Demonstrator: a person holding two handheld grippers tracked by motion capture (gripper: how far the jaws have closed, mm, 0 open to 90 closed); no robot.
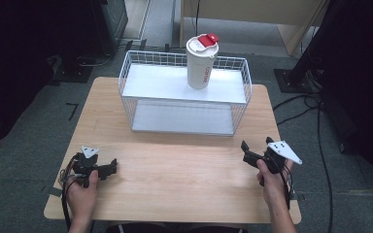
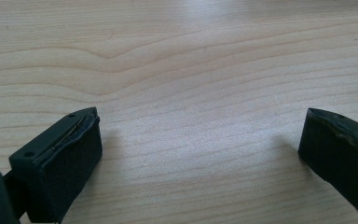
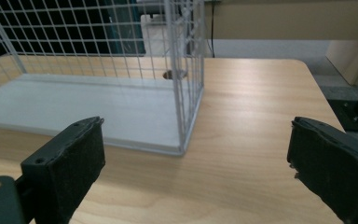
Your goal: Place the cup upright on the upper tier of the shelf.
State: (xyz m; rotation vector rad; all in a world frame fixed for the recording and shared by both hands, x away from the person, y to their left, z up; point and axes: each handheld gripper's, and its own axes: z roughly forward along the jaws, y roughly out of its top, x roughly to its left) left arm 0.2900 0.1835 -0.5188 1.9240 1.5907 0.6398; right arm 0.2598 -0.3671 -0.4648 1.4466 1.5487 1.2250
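A white paper cup (image 1: 201, 60) with a red-and-white lid stands upright on the top shelf of a white wire rack (image 1: 184, 92) at the back of the wooden table (image 1: 175, 179). My left gripper (image 1: 111, 167) rests low over the table's front left, open, with bare wood between its jaws (image 2: 200, 135). My right gripper (image 1: 246, 151) is held at the front right, open and empty, pointing toward the rack's right front corner (image 3: 184, 140). The rack's lower shelf (image 3: 74, 107) is bare.
Black cables (image 1: 311, 111) trail on the grey floor to the right of the table. Dark equipment stands at the back left (image 1: 102, 24). A wooden panel (image 1: 252, 9) stands behind the rack. Open tabletop lies between the grippers and the rack.
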